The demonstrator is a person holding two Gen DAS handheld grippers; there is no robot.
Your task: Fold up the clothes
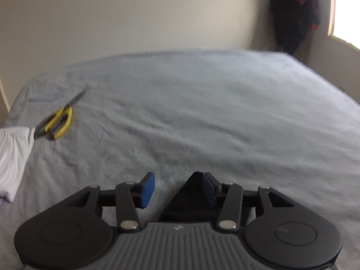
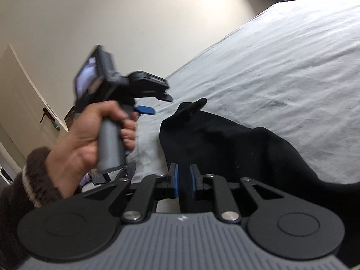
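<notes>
A black garment (image 2: pixel 227 144) lies on the light grey bed sheet (image 2: pixel 281 56). My right gripper (image 2: pixel 184 181) is shut on its near edge, with black cloth between the blue pads (image 2: pixel 175 180). In the left wrist view, my left gripper (image 1: pixel 177 189) is open above the sheet, and a corner of the black garment (image 1: pixel 191 200) lies against its right blue pad (image 1: pixel 208 191). In the right wrist view, the left gripper (image 2: pixel 146 103) is held in a hand just left of the garment's raised corner.
Yellow-handled scissors (image 1: pixel 56 121) lie on the sheet at the left, next to a white garment (image 1: pixel 13 157). Dark clothes (image 1: pixel 294 13) hang in the far corner by a window. A door (image 2: pixel 33 103) stands at the left. The bed (image 1: pixel 202 112) meets a beige wall.
</notes>
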